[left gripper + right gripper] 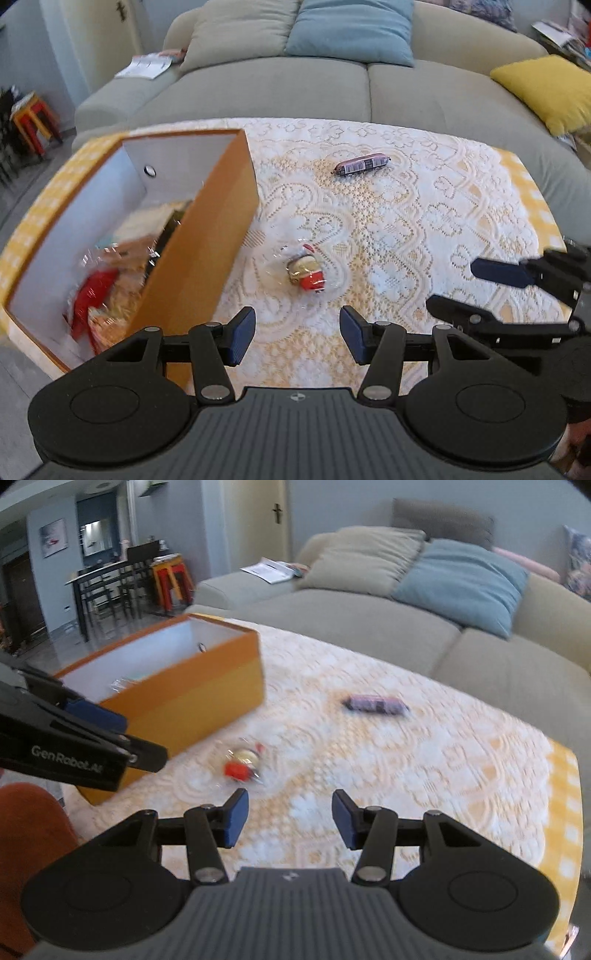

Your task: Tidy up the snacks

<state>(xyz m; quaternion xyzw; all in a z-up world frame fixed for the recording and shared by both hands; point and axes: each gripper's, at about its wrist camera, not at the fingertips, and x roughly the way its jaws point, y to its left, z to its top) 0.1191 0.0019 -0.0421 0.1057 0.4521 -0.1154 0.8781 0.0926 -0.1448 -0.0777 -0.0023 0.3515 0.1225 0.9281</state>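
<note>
Partly done, by the look of it: orange box (207, 236) on the worktop (406, 221) already holding several wrapped snacks (107, 295), blurred. Still outside: a clear-wrapped red and gold sweet (306, 271) near the box, a purple sausage stick (364, 164) farther off. Left gripper (297, 338) and right gripper (290, 821) both wide apart, holding nothing.

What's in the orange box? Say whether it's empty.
Not empty. The left wrist view looks into the open box and shows several wrapped snacks on its white floor, blurred; which snacks they are cannot be told.
</note>
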